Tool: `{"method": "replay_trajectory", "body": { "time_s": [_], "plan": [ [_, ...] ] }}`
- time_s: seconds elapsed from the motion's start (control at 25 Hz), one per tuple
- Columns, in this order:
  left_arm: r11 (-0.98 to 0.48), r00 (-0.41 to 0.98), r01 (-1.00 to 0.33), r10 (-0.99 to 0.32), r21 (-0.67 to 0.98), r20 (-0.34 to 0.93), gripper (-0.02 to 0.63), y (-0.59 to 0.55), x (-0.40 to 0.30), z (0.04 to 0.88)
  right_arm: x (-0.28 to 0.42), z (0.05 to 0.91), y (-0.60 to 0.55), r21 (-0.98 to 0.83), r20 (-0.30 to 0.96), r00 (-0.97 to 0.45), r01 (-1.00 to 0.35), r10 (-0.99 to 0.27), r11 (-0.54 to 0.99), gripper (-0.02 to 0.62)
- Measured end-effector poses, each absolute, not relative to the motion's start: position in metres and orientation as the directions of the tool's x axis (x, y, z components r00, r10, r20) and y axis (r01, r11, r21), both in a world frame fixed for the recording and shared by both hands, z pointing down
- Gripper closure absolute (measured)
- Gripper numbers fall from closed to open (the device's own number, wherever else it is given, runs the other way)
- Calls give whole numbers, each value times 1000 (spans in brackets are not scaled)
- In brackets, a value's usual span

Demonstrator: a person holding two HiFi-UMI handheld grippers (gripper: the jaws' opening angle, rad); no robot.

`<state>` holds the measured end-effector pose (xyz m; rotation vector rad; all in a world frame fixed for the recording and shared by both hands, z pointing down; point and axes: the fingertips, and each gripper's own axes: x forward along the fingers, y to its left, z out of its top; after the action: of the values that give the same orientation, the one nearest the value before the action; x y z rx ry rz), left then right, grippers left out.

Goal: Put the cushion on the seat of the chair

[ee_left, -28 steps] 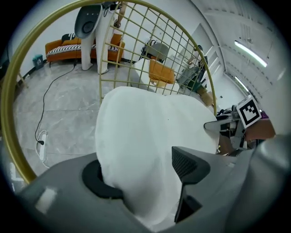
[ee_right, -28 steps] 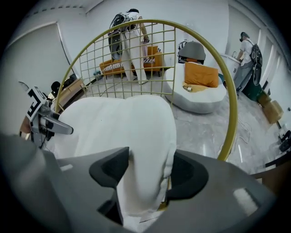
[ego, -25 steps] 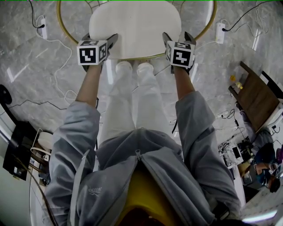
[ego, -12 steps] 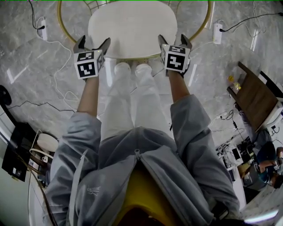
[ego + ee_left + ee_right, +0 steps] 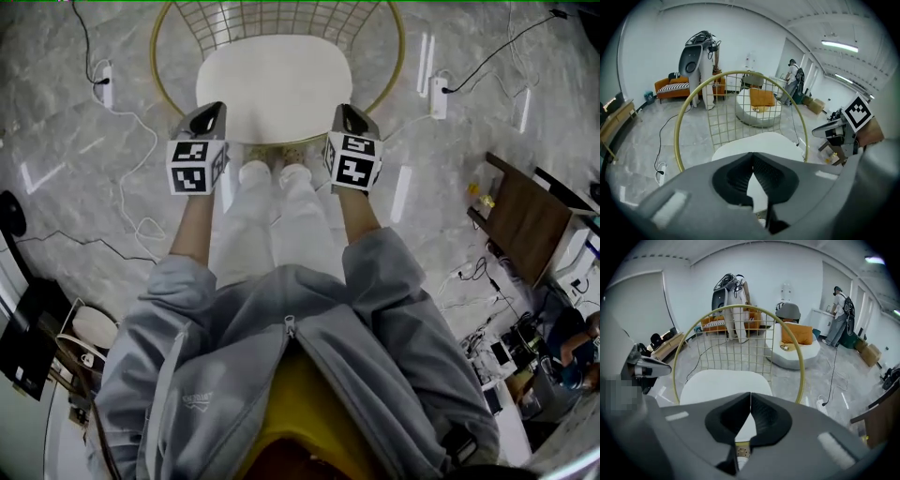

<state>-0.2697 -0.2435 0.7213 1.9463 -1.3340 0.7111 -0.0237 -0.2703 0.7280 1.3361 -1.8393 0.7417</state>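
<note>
The gold wire backrest (image 5: 281,21) blocks the cushion's (image 5: 274,89) far side

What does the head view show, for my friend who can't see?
A white cushion lies on the seat of a gold wire chair, seen from above. The left gripper and right gripper hang near its front corners, their jaws just closed with nothing between them. Below are the person's grey jacket and white trousers.

Readable words, numbers, brands: none in any view.
Print, grey zip jacket (image 5: 200,403): a small pale mark on the chest, too fine to read.
Markers, left gripper (image 5: 208,116): its white cube (image 5: 197,167) bears black-and-white square patterns, no letters or digits.
Markers, right gripper (image 5: 349,116): its matching cube (image 5: 352,159) bears the same kind of patterns, no characters.
</note>
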Motion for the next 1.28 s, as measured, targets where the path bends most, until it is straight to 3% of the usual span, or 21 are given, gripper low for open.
{"method": "replay_trajectory", "body": {
  "time_s": [0.24,0.56,0.96,1.28],
  "plan": [
    [-291,379,-925,-626,246,682,597,-222,-249,644,-25,655,-245,-65,797,-231,-952,-558,301,595],
    [-359,404,-912,-705,198,583,598,-214,-206,538,13,541,-236,-37,686,-244,-953,-685,302,596],
    [-346,358,-934,-897,92,258,598,-219,-229,370,-28,370,-238,30,368,-339,-926,-866,375,596],
    [-317,318,-948,-947,33,41,598,-211,-231,253,-52,251,-234,117,113,-418,-895,-901,430,596]
  ]
}}
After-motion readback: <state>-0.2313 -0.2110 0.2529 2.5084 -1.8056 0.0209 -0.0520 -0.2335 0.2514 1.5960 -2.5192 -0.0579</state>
